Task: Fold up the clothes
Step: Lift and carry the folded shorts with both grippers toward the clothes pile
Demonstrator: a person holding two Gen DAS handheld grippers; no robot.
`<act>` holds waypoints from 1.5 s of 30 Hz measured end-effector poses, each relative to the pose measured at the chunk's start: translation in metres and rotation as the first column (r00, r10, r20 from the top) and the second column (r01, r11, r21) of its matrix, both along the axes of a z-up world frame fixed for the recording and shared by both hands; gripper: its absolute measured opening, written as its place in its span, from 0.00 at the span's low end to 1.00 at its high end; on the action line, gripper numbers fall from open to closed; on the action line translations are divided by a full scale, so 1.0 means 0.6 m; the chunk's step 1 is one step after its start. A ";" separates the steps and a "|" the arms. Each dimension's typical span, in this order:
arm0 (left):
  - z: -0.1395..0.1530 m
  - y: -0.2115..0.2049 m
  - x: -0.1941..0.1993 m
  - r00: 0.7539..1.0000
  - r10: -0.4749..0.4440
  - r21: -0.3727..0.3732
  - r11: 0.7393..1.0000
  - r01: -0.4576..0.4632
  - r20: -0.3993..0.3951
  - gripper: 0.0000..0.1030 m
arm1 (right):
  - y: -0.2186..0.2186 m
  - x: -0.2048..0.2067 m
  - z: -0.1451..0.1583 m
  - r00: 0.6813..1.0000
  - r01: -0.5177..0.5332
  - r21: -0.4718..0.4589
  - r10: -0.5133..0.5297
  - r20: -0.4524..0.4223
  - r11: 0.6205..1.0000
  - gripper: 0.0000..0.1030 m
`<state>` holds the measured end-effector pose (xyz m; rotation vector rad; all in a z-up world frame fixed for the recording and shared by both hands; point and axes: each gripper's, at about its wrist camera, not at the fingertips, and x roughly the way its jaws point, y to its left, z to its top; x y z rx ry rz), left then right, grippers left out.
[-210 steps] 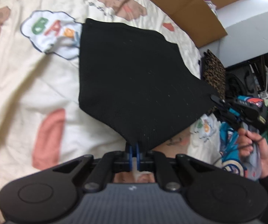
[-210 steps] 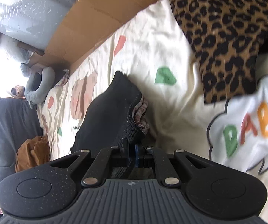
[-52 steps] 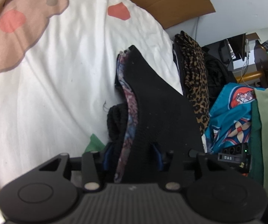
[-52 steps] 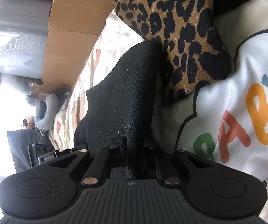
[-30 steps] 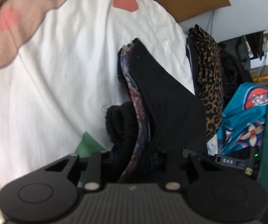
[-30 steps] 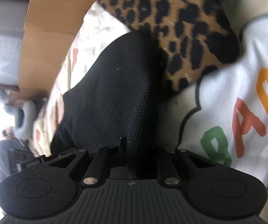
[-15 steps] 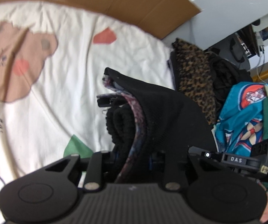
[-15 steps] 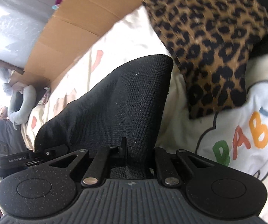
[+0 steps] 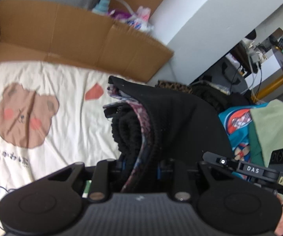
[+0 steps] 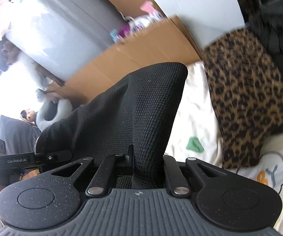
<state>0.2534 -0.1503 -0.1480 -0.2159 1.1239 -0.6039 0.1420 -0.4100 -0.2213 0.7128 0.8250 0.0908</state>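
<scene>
Fabric fills both my grips: my left gripper (image 9: 139, 169) is clamped on a thick bundle of the black knit garment (image 9: 173, 118), its patterned purple lining (image 9: 141, 118) showing at the folded edge, and my right gripper (image 10: 147, 163) is pinched on the same garment's other end. It hangs between us, lifted off the cream bedsheet (image 9: 66, 122), near the leopard-print cloth (image 10: 247, 102). I judge the fold is being carried; to do it well I should keep both ends level, hold the layers stacked, and lower them together so nothing slips.
</scene>
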 end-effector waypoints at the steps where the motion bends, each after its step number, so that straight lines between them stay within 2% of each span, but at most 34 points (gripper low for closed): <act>1: 0.019 -0.002 -0.003 1.000 0.003 0.000 1.000 -0.003 0.011 0.27 | -0.002 0.000 0.016 1.000 0.000 -0.003 0.000 0.011 1.000 0.07; 4: 0.071 -0.008 -0.012 0.999 0.015 -0.001 1.000 -0.015 0.041 0.27 | -0.009 0.001 0.061 0.999 0.002 0.005 -0.003 0.040 1.000 0.07; 11: 0.181 -0.015 -0.045 0.994 0.063 -0.020 0.998 -0.061 0.094 0.27 | -0.014 -0.007 0.175 0.996 -0.010 -0.039 0.013 0.093 0.999 0.07; 23: 0.303 -0.041 -0.082 0.984 0.090 -0.100 0.992 -0.075 0.157 0.27 | -0.038 -0.040 0.342 0.983 -0.012 -0.123 0.034 0.178 0.992 0.07; 32: 0.324 -0.085 -0.094 0.979 0.096 -0.131 0.989 -0.073 0.181 0.27 | -0.079 -0.051 0.403 0.976 0.004 -0.161 0.031 0.216 0.987 0.07; 38: 0.307 -0.119 -0.102 0.979 0.106 -0.163 0.984 -0.077 0.174 0.27 | -0.124 -0.053 0.407 0.976 0.004 -0.172 0.034 0.217 0.985 0.07; 45: 0.269 -0.170 -0.089 0.990 0.086 -0.173 0.983 -0.065 0.112 0.28 | -0.179 -0.058 0.394 0.979 0.013 -0.211 0.031 0.203 0.977 0.07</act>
